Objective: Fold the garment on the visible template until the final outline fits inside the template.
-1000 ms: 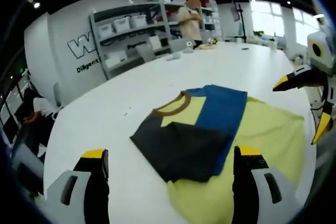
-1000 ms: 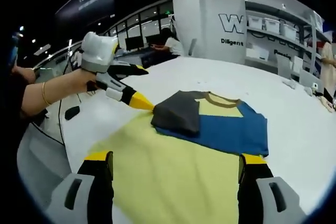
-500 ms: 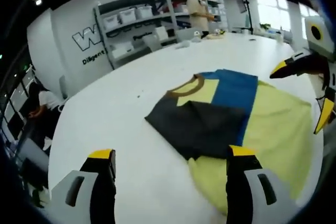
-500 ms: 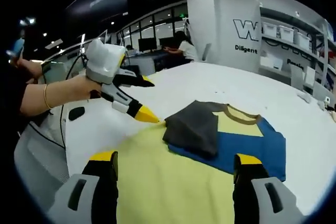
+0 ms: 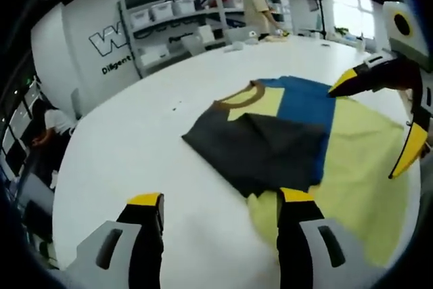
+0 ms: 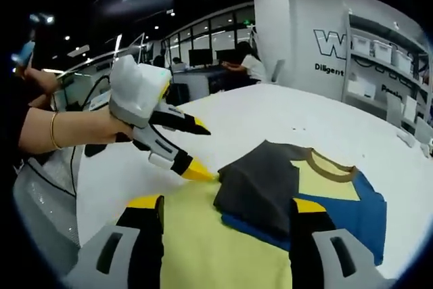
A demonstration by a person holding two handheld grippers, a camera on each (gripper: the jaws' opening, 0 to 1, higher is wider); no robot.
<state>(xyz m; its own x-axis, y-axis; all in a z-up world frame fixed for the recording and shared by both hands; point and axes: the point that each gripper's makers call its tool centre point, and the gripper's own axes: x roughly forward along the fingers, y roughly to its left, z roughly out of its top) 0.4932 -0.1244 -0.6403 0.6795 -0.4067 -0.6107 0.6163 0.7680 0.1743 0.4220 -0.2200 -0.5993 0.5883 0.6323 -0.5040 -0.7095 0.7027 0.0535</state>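
A: Since a second ago both cameras have closed in on the garment [image 5: 270,147]; the left hand-held gripper [image 5: 220,201] now has its right jaw tip over the near edge of the dark fold, where before it hung short of it.

B: And the jaws?

A: Apart, with nothing between them. In the right gripper view the left hand-held gripper [image 6: 193,150] comes in from the left with its yellow tips spread, the lower tip at the near-left corner of the dark sleeve. The right hand-held gripper [image 6: 226,204] is also spread and empty, low over the yellow template [image 6: 203,248].

B: Where does the garment sit?

A: On the white worktop [image 5: 135,140], over the far-left part of the yellow template [image 5: 358,167]. A dark sleeve is folded across the blue and yellow body, the brown collar to the far side. The left edge seems to hang past the template, though the fisheye makes that hard to judge.

B: Why that pose?

A: I think both are lining up to pinch the near edge for the next fold.

B: Any writing?

A: The far wall [image 6: 318,38] carries a large "W" cut off by shelving, with "Diligent" beneath it.
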